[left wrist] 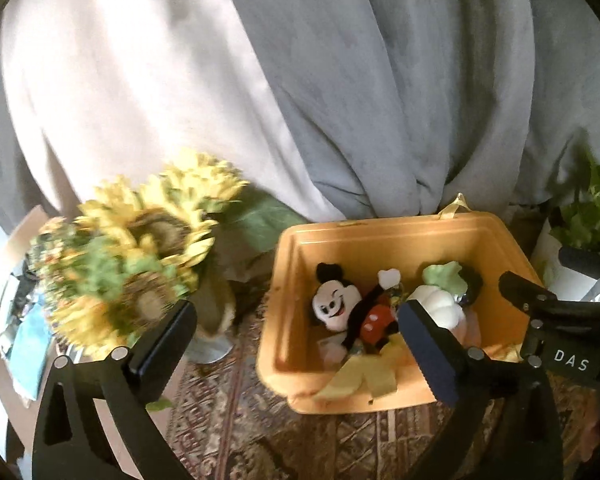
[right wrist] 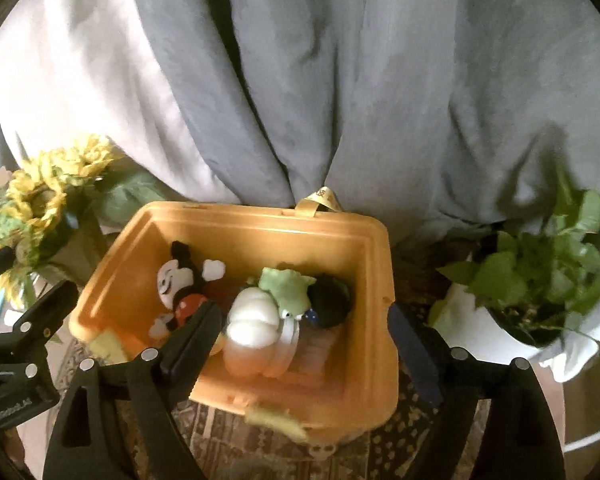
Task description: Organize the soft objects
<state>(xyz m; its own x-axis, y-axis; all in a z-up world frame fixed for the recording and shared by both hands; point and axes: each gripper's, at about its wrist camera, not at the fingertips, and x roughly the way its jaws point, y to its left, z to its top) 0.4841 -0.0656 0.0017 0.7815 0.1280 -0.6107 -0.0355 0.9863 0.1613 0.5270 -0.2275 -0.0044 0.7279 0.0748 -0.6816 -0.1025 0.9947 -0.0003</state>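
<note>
Hovering above a yellow bin (right wrist: pixel 380 280), both grippers stand spread wide and hold nothing. The bin rests on a patterned cloth (left wrist: pixel 236 408), and the soft toys already lie inside it: a mouse plush (left wrist: pixel 348 308) toward the left wall, a white plush (right wrist: pixel 252 320) near the middle, a green plush (right wrist: pixel 286 288) just behind it and touching it, and a dark round plush (right wrist: pixel 328 300) to the right of the green one.

From the right gripper (right wrist: pixel 304 344) the white plush lies straight ahead and below, between its two fingers, so this gripper is the nearer tool for anything in the middle of the bin. From the left gripper (left wrist: pixel 300 328) the mouse plush lies ahead, closer to its right finger than to the centre of the gap. The mouse's long axis runs on a slant, head at the left, body down and to the right.

Sunflowers (left wrist: pixel 140 240) stand just beside the bin on the left, a leafy pot plant (right wrist: pixel 540 280) on the right, grey drapery (right wrist: pixel 340 80) behind.

Judging by this, little sorting seems left unless a toy is to be shifted within the bin
</note>
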